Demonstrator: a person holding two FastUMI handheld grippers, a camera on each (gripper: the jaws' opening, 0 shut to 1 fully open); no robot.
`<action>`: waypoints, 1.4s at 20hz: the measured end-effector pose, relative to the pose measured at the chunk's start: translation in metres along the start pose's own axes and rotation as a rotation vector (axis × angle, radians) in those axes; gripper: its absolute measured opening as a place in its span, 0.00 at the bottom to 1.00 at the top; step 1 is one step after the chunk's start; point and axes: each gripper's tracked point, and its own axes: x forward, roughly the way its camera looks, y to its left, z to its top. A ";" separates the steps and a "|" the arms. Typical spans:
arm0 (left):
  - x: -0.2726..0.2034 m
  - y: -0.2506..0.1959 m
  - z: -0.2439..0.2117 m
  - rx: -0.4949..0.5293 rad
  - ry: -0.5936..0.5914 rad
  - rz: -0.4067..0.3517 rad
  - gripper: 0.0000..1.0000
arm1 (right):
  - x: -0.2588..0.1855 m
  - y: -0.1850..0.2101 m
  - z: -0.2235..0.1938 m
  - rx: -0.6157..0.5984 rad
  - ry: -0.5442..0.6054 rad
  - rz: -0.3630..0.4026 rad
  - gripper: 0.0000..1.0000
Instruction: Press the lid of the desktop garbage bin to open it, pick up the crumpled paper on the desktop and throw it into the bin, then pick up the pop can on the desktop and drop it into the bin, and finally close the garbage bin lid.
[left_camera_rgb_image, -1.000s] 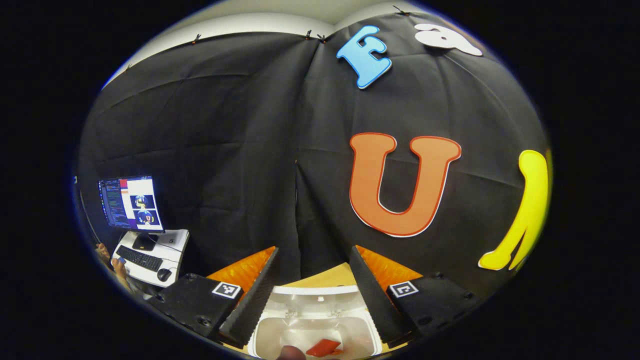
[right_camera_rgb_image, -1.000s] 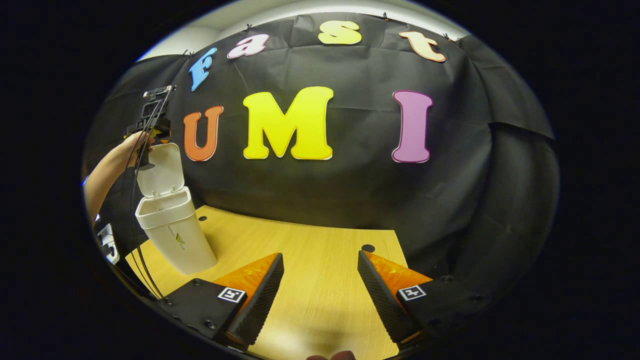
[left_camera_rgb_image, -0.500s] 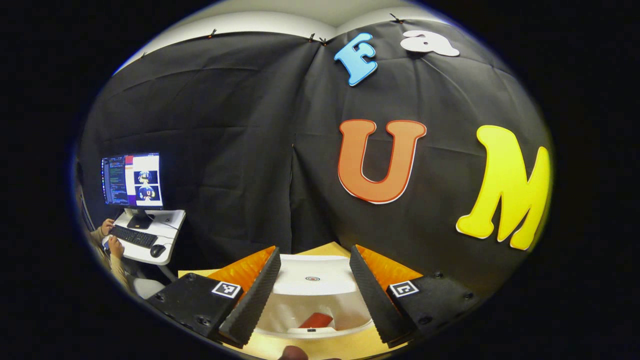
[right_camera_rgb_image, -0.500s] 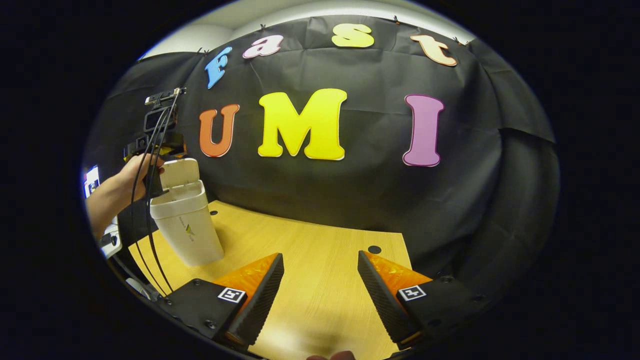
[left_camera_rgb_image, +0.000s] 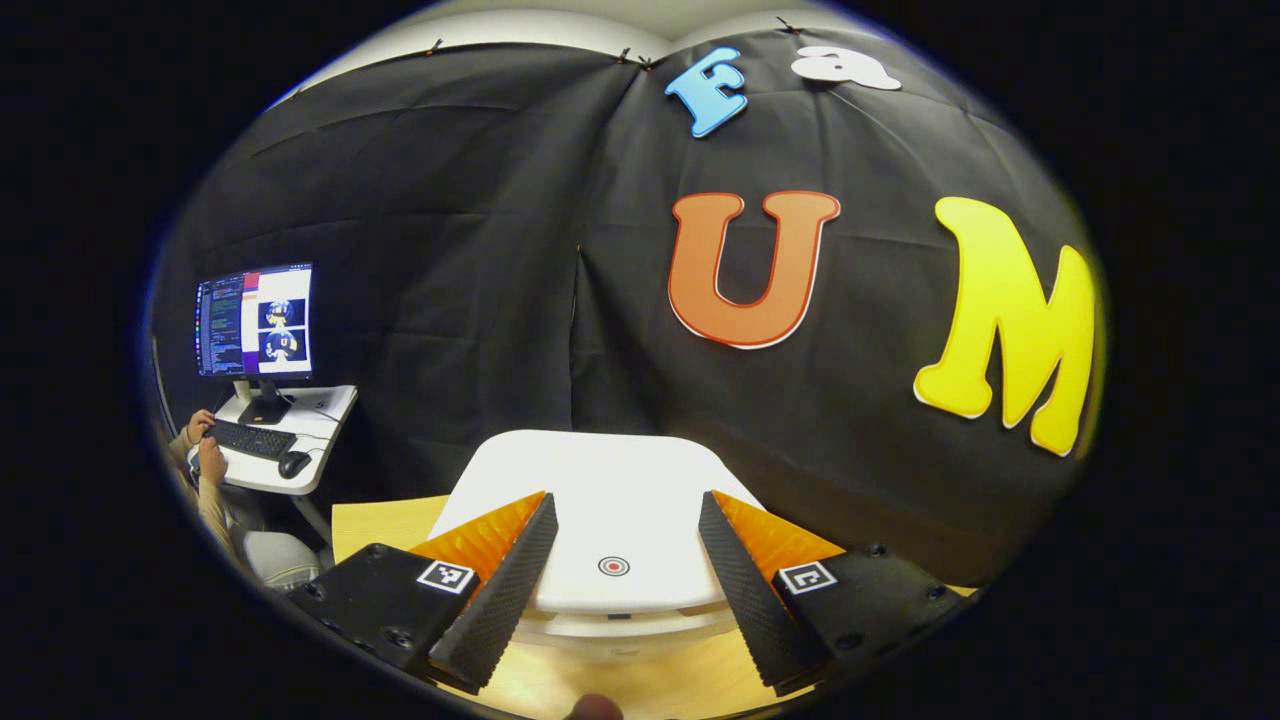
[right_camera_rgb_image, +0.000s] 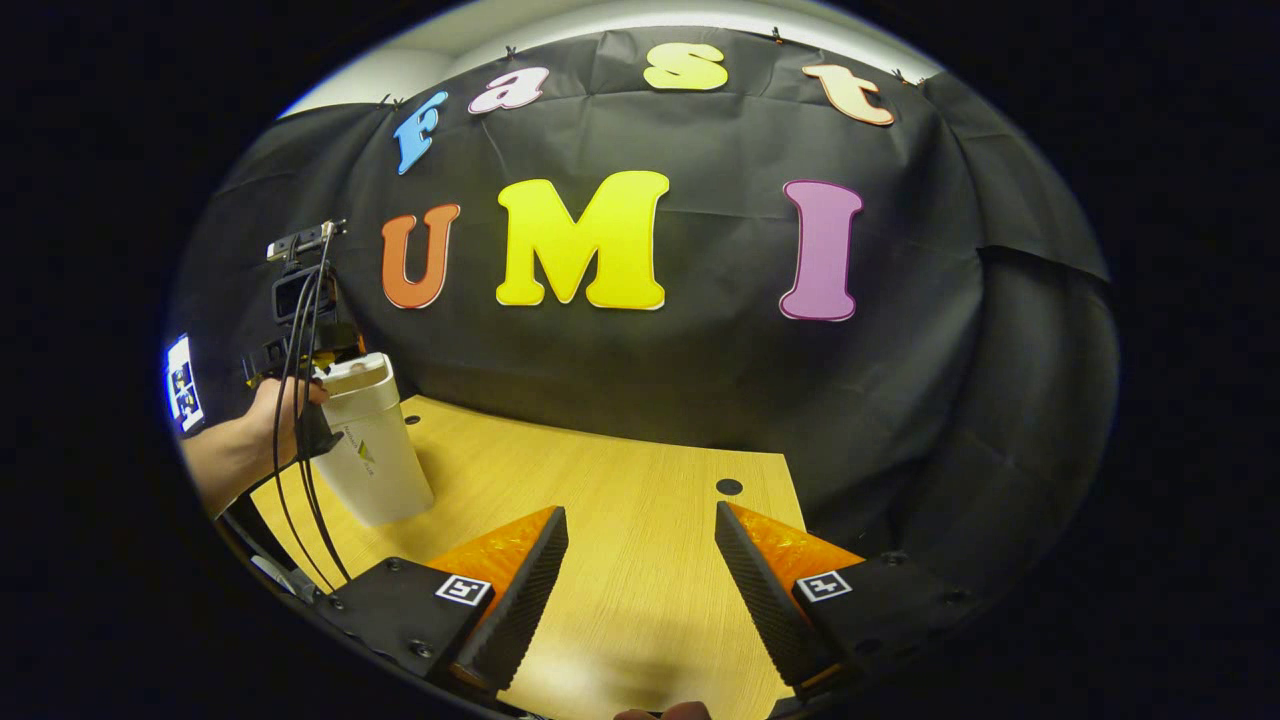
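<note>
The white garbage bin (right_camera_rgb_image: 372, 455) stands at the left end of the wooden table (right_camera_rgb_image: 620, 520), its lid (left_camera_rgb_image: 600, 500) lying flat over the rim. A small red ring mark (left_camera_rgb_image: 613, 566) sits near the lid's front edge. My left gripper (left_camera_rgb_image: 620, 580) hovers open just above the lid, one finger over each side of it. In the right gripper view the left gripper (right_camera_rgb_image: 300, 330) and the hand (right_camera_rgb_image: 265, 410) that holds it are at the bin's top. My right gripper (right_camera_rgb_image: 640, 590) stands open over bare tabletop with nothing between its fingers.
Beyond the table's left end stands a small white desk (left_camera_rgb_image: 285, 440) with a monitor (left_camera_rgb_image: 255, 320), keyboard and mouse, and a person's hands on it. Two round holes (right_camera_rgb_image: 729, 487) are in the tabletop near the back wall. Cables (right_camera_rgb_image: 300, 420) hang from the left gripper.
The bin's lid has swung from upright to flat over the rim, hiding the red can inside. My left gripper came down with it. The right gripper has stayed nearly still.
</note>
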 end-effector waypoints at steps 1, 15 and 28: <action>0.001 0.002 -0.009 0.012 0.026 0.005 0.94 | 0.000 0.003 -0.001 -0.002 0.002 0.003 0.94; 0.010 -0.001 -0.004 0.194 -0.161 -0.121 0.88 | 0.002 0.055 -0.009 0.043 0.006 0.105 0.94; -0.098 -0.033 0.068 0.176 -0.256 -0.643 0.92 | 0.008 0.100 0.064 0.082 -0.222 0.032 0.95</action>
